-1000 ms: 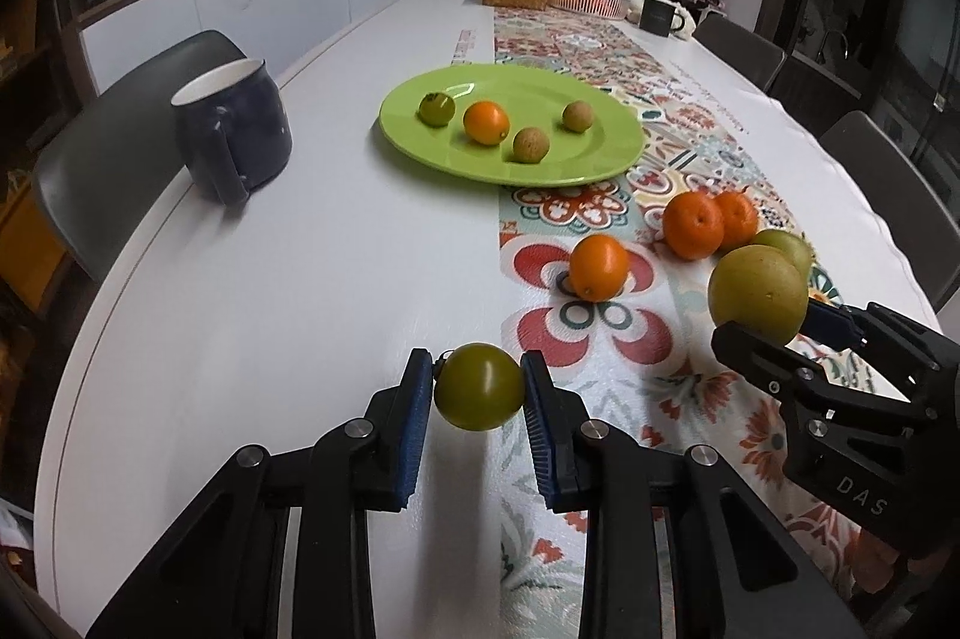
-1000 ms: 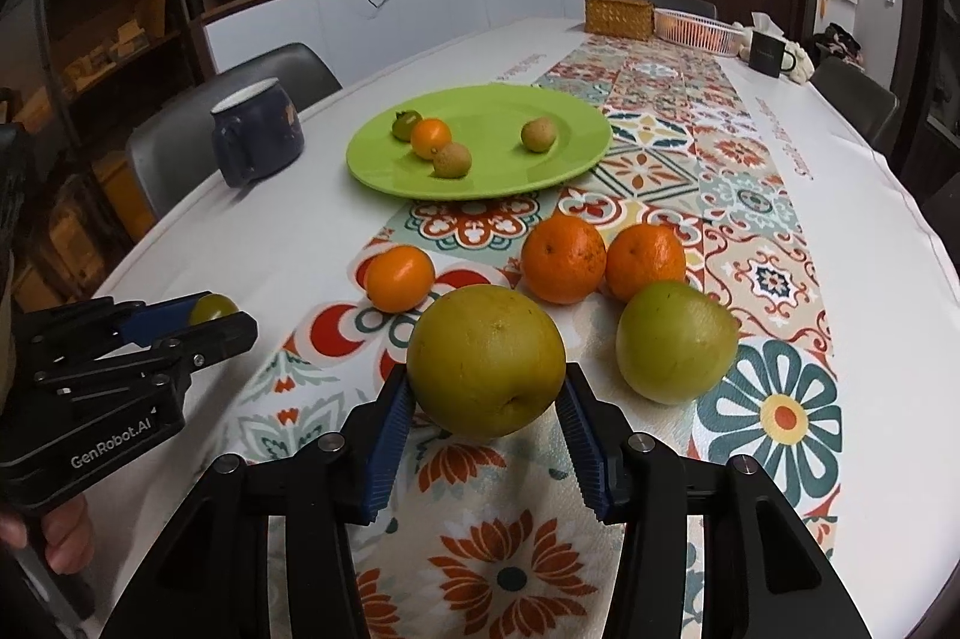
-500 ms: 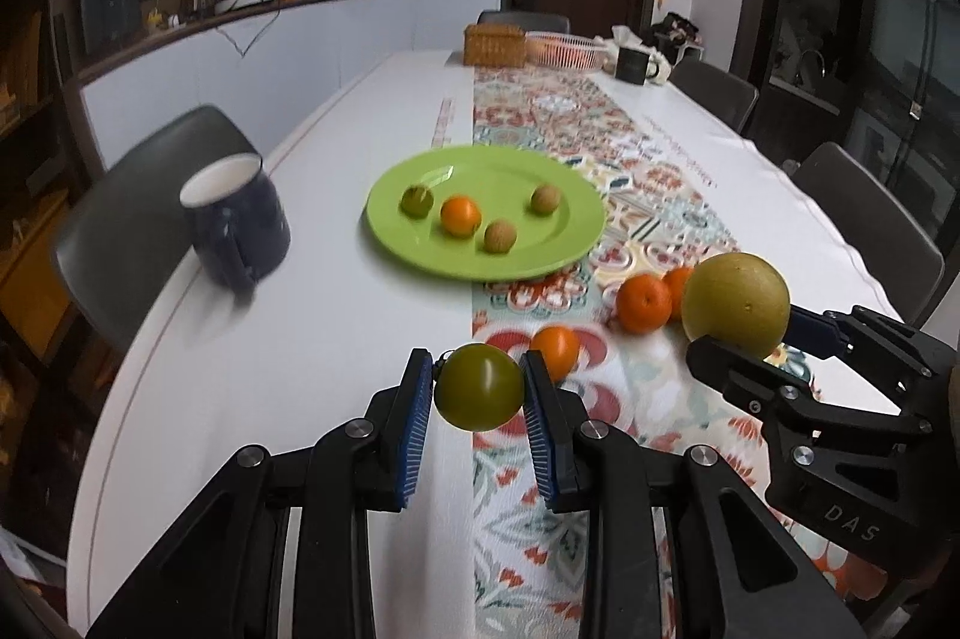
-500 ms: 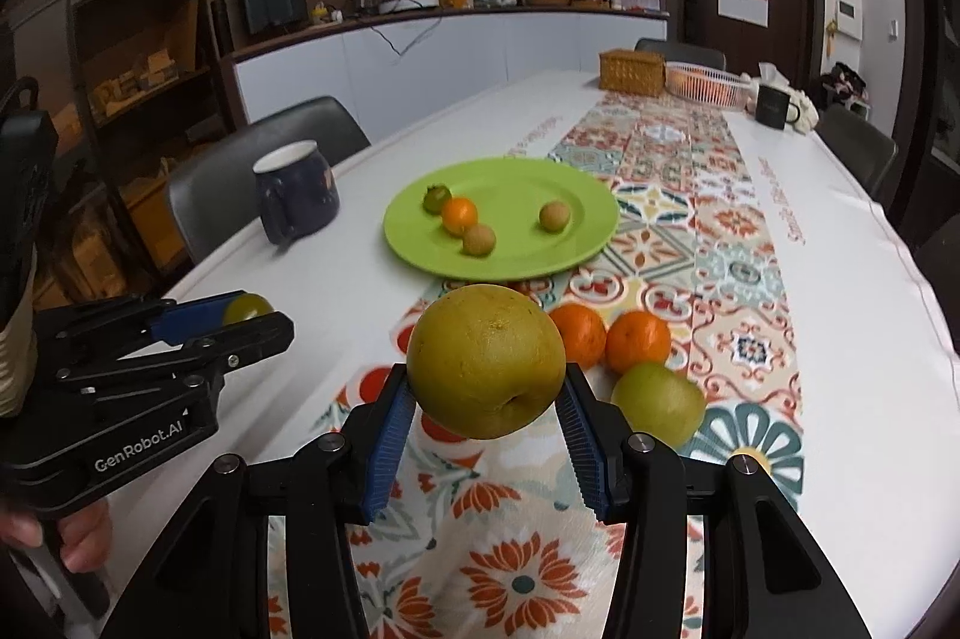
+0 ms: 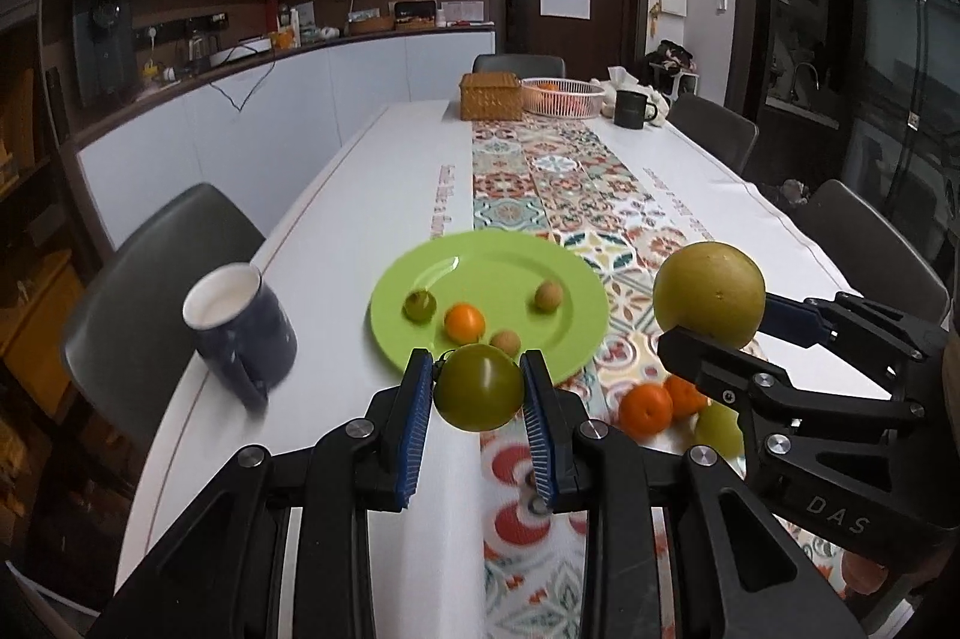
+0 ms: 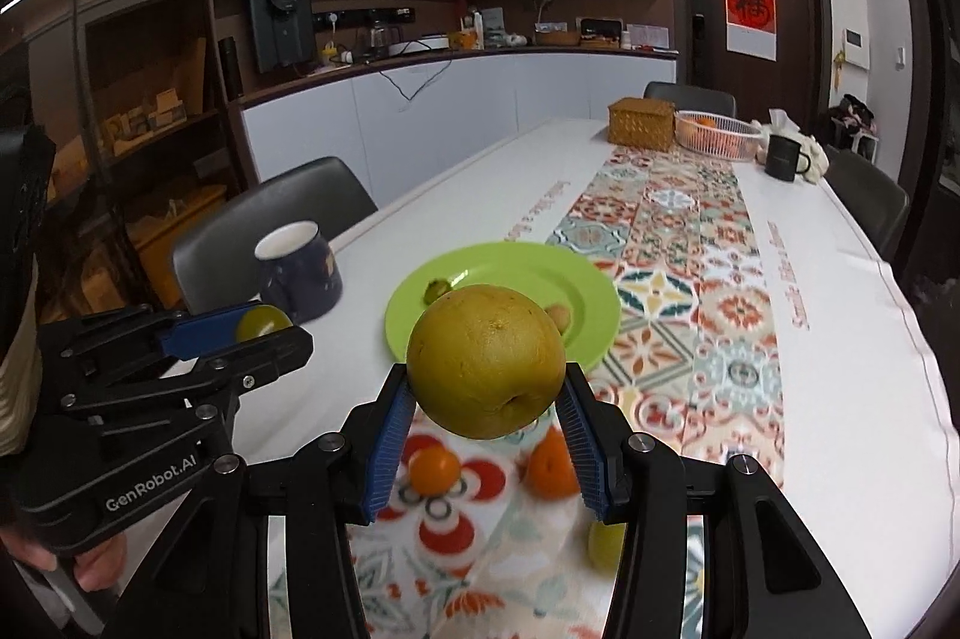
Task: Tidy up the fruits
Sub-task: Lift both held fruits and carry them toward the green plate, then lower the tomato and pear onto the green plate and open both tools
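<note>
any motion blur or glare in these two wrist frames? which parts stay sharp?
Left wrist view: blue mug and the loose oranges on the runner are smeared; the green fruit in the left gripper is sharp; a glare streak sits on the green plate. Right wrist view: the pear in the right gripper is crisp, the runner fruit below blurred.

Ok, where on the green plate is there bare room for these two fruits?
The green plate is bare along its far rim and on its right side beyond the brown fruit. The near-left part is crowded: the small green fruit, small orange and another brown fruit cluster there.
</note>
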`<act>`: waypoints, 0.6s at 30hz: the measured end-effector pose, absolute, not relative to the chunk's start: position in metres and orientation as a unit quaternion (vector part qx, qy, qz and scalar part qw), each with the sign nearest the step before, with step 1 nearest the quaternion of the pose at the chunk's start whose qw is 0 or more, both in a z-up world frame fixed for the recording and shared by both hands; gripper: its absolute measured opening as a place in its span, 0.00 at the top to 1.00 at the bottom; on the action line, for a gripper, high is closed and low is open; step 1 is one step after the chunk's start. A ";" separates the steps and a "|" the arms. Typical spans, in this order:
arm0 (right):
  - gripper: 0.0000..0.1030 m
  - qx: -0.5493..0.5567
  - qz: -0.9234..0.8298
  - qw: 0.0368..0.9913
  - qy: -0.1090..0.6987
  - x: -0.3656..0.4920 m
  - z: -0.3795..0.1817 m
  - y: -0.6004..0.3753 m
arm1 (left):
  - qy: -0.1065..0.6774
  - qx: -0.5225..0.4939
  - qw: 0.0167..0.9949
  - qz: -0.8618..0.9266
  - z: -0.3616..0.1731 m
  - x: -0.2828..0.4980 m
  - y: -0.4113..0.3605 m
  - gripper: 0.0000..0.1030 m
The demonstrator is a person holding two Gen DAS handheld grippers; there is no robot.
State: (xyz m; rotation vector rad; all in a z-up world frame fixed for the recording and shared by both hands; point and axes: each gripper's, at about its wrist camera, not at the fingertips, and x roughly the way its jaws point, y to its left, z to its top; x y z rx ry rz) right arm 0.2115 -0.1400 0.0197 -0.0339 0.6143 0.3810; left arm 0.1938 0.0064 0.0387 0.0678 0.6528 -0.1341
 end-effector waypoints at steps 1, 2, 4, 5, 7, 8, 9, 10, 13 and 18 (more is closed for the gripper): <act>0.52 -0.014 0.186 0.936 0.300 0.217 0.022 -0.139 | 0.319 0.034 0.945 -0.067 0.041 0.199 0.007 0.71; 0.52 -0.014 0.186 0.935 0.300 0.221 0.024 -0.139 | 0.318 0.034 0.945 -0.068 0.042 0.203 0.007 0.71; 0.52 -0.014 0.186 0.935 0.301 0.231 0.027 -0.137 | 0.315 0.038 0.946 -0.069 0.046 0.214 0.007 0.71; 0.52 -0.015 0.185 0.936 0.299 0.236 0.029 -0.136 | 0.313 0.039 0.946 -0.069 0.048 0.218 0.007 0.71; 0.52 -0.020 0.184 0.937 0.297 0.245 0.033 -0.133 | 0.312 0.038 0.946 -0.072 0.050 0.228 0.009 0.71; 0.52 -0.021 0.183 0.937 0.297 0.251 0.035 -0.132 | 0.315 0.032 0.945 -0.075 0.051 0.235 0.010 0.71; 0.52 -0.023 0.184 0.937 0.297 0.257 0.037 -0.130 | 0.318 0.027 0.944 -0.078 0.052 0.240 0.011 0.71; 0.52 -0.024 0.183 0.937 0.297 0.262 0.038 -0.129 | 0.322 0.023 0.943 -0.079 0.053 0.247 0.012 0.71; 0.52 -0.026 0.182 0.936 0.300 0.276 0.040 -0.126 | 0.326 0.019 0.942 -0.082 0.055 0.261 0.013 0.71; 0.52 -0.025 0.183 0.933 0.310 0.301 0.038 -0.122 | 0.340 0.014 0.936 -0.086 0.051 0.290 0.015 0.71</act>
